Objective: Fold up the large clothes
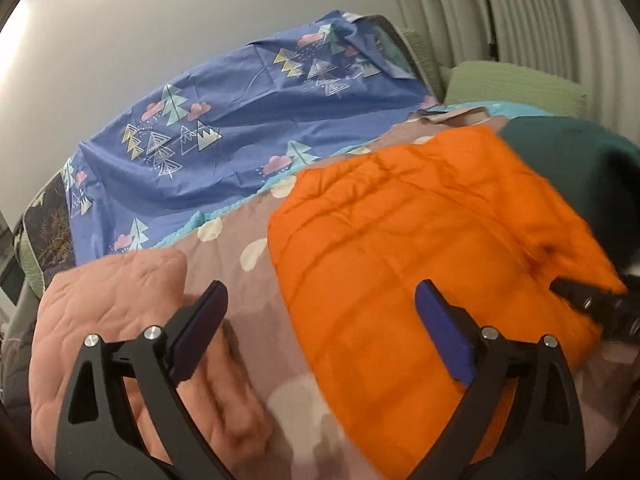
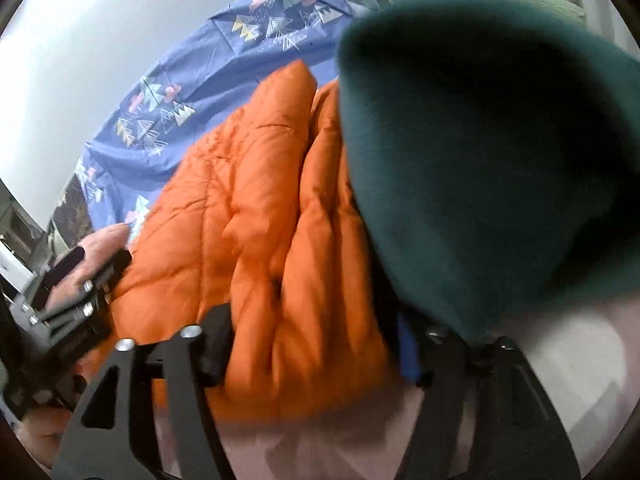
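Observation:
An orange quilted jacket (image 1: 420, 240) lies on the bed, with a dark green garment (image 1: 580, 168) at its far right. My left gripper (image 1: 320, 312) is open and empty, its right pad over the jacket's near edge. My right gripper (image 2: 316, 344) stands wide with a thick fold of the orange jacket (image 2: 260, 220) between its fingers; the green garment (image 2: 480, 140) hangs over its right finger. The right gripper's tip shows at the right edge of the left wrist view (image 1: 600, 304). The left gripper shows at the left of the right wrist view (image 2: 76, 276).
The bed carries a brown dotted cover (image 1: 244, 280), a pink quilted blanket (image 1: 120, 320) at the left and a blue tree-print sheet (image 1: 240, 120) behind. A green cushion (image 1: 516, 88) and a pleated curtain (image 1: 520, 12) are at the back right.

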`<state>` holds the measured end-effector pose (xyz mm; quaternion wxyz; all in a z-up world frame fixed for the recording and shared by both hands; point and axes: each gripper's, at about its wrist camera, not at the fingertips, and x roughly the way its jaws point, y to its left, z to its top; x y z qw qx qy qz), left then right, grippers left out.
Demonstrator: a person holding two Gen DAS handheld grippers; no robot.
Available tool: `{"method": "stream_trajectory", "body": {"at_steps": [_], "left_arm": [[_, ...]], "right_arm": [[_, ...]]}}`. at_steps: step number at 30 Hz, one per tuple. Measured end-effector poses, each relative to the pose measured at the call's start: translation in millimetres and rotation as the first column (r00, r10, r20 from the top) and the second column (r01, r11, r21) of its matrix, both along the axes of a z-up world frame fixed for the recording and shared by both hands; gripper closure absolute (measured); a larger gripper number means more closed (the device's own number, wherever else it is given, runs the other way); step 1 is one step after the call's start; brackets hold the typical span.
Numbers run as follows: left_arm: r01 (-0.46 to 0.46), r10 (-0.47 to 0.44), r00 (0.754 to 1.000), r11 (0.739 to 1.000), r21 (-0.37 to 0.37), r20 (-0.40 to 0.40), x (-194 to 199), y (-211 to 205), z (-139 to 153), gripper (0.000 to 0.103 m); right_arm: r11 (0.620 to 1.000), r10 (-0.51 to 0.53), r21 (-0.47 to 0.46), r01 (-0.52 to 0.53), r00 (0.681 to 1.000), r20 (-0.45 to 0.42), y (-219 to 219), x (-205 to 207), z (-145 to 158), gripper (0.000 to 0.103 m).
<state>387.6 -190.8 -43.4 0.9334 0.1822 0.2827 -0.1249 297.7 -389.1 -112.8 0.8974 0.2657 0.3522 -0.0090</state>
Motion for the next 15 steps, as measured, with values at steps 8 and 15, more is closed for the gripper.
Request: {"method": "stream_trajectory", "body": {"at_steps": [8, 15], "left_arm": [[0.022, -0.02, 1.0, 0.991, -0.129, 0.013, -100.3, 46.4, 23.2, 0.002], [0.071, -0.05, 0.993, 0.978, -0.197, 0.108, -223.5, 66.0, 51.5, 0.002]], "right_arm": [[0.974, -0.005, -0.224, 0.026, 0.995, 0.095, 8.5, -132.3, 48.7, 0.025], [0.92, -0.007, -0.381, 0.087, 0.978, 0.206, 58.4, -245.2, 93.2, 0.016]]}}
